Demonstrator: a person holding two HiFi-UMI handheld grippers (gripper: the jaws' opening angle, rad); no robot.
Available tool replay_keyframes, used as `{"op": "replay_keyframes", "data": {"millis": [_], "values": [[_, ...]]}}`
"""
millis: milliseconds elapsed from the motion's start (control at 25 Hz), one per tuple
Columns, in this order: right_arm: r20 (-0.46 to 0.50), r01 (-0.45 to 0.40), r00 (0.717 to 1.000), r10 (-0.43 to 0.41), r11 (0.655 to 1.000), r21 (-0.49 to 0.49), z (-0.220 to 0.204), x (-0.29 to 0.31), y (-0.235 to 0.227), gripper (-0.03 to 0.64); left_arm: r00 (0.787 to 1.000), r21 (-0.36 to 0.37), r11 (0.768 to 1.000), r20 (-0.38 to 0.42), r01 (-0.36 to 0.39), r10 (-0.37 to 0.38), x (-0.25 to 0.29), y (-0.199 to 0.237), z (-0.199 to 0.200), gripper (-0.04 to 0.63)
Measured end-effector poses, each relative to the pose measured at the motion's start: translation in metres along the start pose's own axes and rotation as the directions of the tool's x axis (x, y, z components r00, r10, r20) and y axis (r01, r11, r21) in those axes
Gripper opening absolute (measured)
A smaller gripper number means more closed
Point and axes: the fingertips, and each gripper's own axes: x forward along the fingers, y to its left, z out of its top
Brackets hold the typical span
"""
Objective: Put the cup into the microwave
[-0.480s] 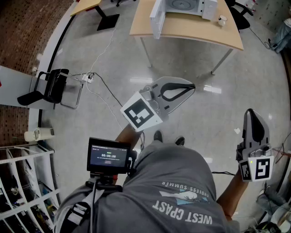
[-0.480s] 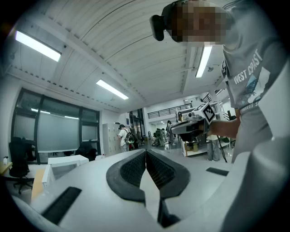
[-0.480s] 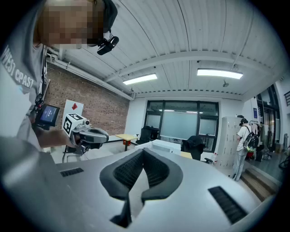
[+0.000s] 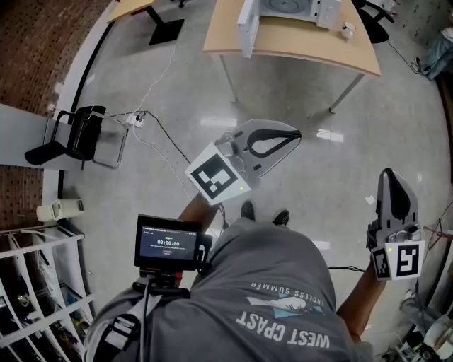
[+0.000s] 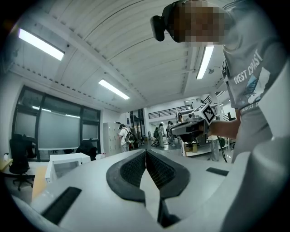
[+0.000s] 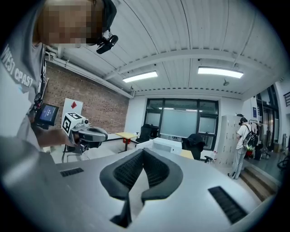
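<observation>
Cup (image 4: 346,30) is that tiny white thing at the far right end of the wooden counter (image 4: 304,46), just beside the microwave (image 4: 283,7). The microwave's door (image 4: 248,28) is swung open on the other side, so the cavity is ready for it. From here it's too small to tell if it has a handle or anything in it.

My guess is it's a ceramic or plastic mug: light, stiff, no give at all, probably a slick glazed wall, and not something you'd want to drop on this hard floor (image 4: 177,92). I'd pinch it across the rim, 1 jaw inside and 1 outside, or squeeze the body low down if the opening is wide enough. Keep it upright in case there's liquid in it.

Nobody's close to it yet though. The person is standing well back from the counter with a stretch of bare floor in between. Left claw (image 4: 299,133) is held out in front pointing roughly toward the counter, clenched tight with nothing in it. Right claw (image 4: 388,172) is out at the side, also squeezed fully together and empty. Both will need opening before a grab.

Other stuff around: a black chair (image 4: 85,131) off to the left and a small screen (image 4: 168,244) strapped on the person's chest.
</observation>
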Motion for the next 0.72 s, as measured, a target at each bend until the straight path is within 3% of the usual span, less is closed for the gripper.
{"op": "replay_keyframes", "data": {"millis": [320, 720], "values": [[0.063, -0.015, 0.998, 0.013, 1.0, 0.024, 0.014, 0.006, 0.022, 0.02, 0.999, -0.01, 1.0, 0.015, 0.028, -0.028, -0.015, 0.009, -0.004, 0.021], [0.006, 0.063, 0.998, -0.063, 0.998, -0.016, -0.001, 0.048, 0.052, 0.02, 0.996, -0.029, 0.999, 0.074, 0.043, -0.041, -0.061, 0.053, -0.02, 0.021]]}}
